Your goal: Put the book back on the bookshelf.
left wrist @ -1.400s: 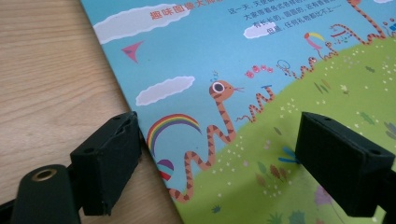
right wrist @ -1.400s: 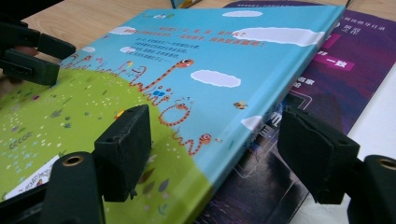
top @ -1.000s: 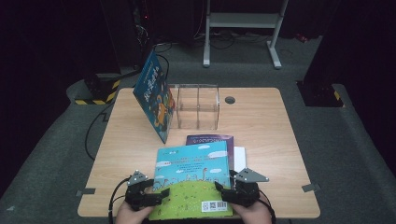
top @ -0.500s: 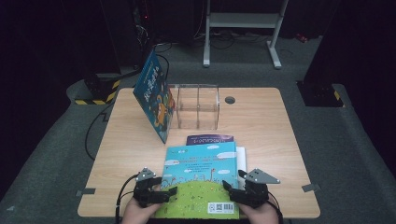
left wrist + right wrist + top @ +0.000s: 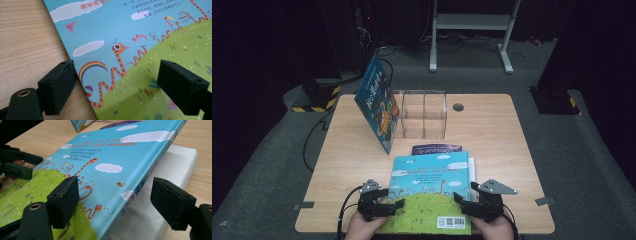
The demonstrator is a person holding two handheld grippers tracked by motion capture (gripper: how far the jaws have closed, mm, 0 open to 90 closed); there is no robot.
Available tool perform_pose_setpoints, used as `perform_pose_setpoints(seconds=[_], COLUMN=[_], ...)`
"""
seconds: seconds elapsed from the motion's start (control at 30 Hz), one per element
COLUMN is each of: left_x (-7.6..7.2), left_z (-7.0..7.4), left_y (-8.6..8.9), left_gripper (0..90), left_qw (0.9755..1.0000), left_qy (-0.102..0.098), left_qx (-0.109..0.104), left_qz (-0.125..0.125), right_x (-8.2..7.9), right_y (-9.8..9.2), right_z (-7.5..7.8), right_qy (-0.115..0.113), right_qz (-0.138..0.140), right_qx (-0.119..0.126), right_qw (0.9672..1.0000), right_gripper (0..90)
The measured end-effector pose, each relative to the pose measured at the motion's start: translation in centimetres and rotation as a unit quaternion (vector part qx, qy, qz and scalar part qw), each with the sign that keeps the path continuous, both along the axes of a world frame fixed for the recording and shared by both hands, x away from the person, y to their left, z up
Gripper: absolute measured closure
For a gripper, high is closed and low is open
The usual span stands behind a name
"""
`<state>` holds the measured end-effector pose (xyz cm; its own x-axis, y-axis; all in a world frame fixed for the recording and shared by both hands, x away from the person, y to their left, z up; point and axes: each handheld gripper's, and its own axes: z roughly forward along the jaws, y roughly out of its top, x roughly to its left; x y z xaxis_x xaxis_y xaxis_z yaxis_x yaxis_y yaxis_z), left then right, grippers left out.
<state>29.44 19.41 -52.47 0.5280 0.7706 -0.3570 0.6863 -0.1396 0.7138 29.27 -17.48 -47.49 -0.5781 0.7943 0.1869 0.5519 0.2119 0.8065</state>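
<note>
- Picture book with the sky-and-snake cover lies flat at the near edge of the tabletop, its long axis running away from me toward the clear acrylic organizer.
- It sits on a white pad or block and overlaps a purple book at its far end.
- Left claw is at the book's near-left corner. In the left gripper view its jaws are spread, one off the edge on the wood and one over the green part of the cover, and I see neither pad pressing.
- Right claw is at the near-right corner. In the right gripper view its jaws have just been opening, and the book's spine edge runs between them without contact, one jaw above the cover and one out over the white pad.
- So both claws are released, and the book rests on its own.
- Both claws stand about equally near, each straddling a long edge from opposite sides, with the book lying between them.
- My judgement is that any lift turns on closing across the book's thickness at these two corners.
- A second blue book leans upright against the organizer, well apart.
</note>
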Motion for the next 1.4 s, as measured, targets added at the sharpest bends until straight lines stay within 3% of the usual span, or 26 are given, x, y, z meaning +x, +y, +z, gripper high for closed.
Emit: perform_pose_setpoints(seconds=[0.2, 0.47, 0.87, 1.4], left_x=[-0.2, -0.2, -0.3, -0.2], left_z=[0.0, -0.1, -0.2, -0.2], left_y=[0.2, -0.1, -0.1, -0.1], left_gripper=[16.9, 16.6, 17.0, 16.6], left_qw=[1.0, 1.0, 0.9999, 0.9999], left_qy=[-0.001, -0.003, -0.007, -0.009], left_qx=[0.003, -0.003, -0.005, -0.007], left_qz=[0.006, 0.008, 0.011, 0.011], right_x=[0.1, 0.8, 1.1, 0.4], right_y=[0.4, 1.4, 1.7, 0.8], right_z=[0.4, 0.2, 0.4, 0.9], right_qy=[0.004, 0.035, 0.054, 0.02], right_qz=[-0.001, -0.001, -0.006, -0.012], right_qx=[-0.006, -0.012, -0.018, -0.008], right_qw=[1.0, 0.9993, 0.9983, 0.9997], right_gripper=[21.9, 21.6, 22.3, 39.8])
